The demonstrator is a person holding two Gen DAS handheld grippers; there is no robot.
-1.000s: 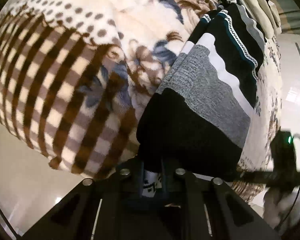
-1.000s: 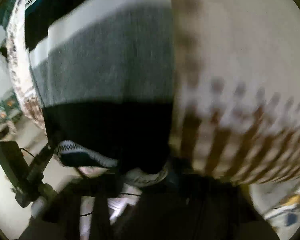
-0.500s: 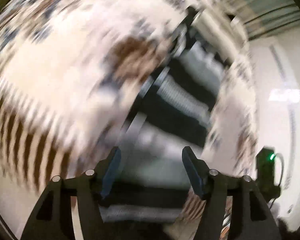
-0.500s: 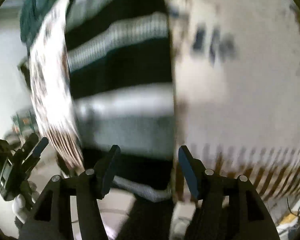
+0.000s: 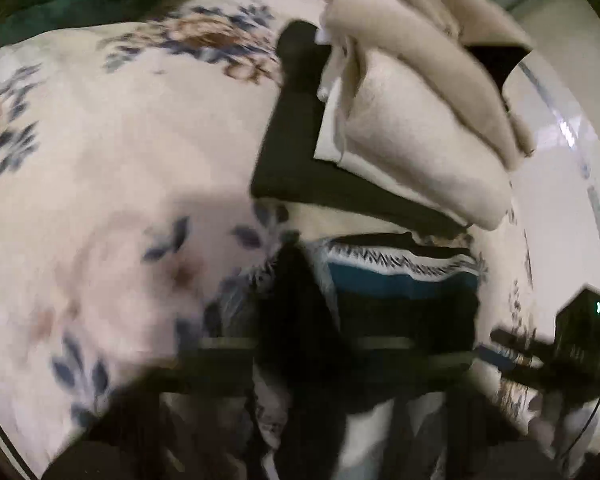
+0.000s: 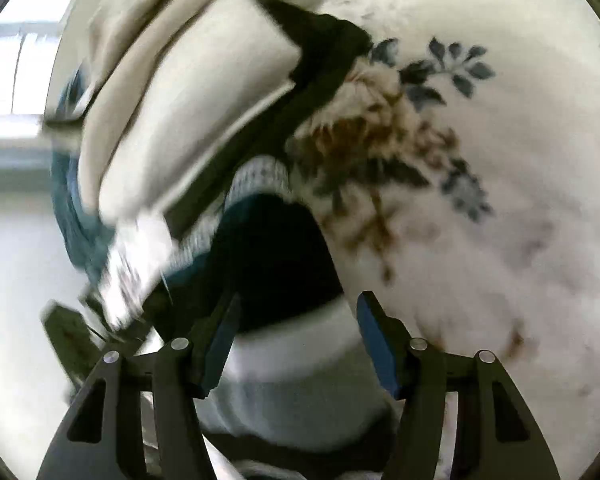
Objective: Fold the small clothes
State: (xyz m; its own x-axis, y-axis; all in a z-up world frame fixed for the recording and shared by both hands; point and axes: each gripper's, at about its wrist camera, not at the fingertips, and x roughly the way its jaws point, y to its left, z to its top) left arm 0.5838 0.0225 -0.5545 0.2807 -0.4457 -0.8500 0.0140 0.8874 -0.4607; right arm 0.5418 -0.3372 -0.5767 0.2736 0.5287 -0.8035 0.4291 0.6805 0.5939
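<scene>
Right wrist view is showing the right gripper (image 6: 296,320) spread wide, its blue pads either side of the striped sweater (image 6: 268,248), which is lying on the flowered blanket (image 6: 480,160) straight ahead. Just beyond it a pile of cream clothes (image 6: 172,120) is sitting. Left wrist view is blurring badly, so I cannot tell how the left gripper (image 5: 304,344) is set. My read: a fold is under way, and next calls for pinching an edge.
</scene>
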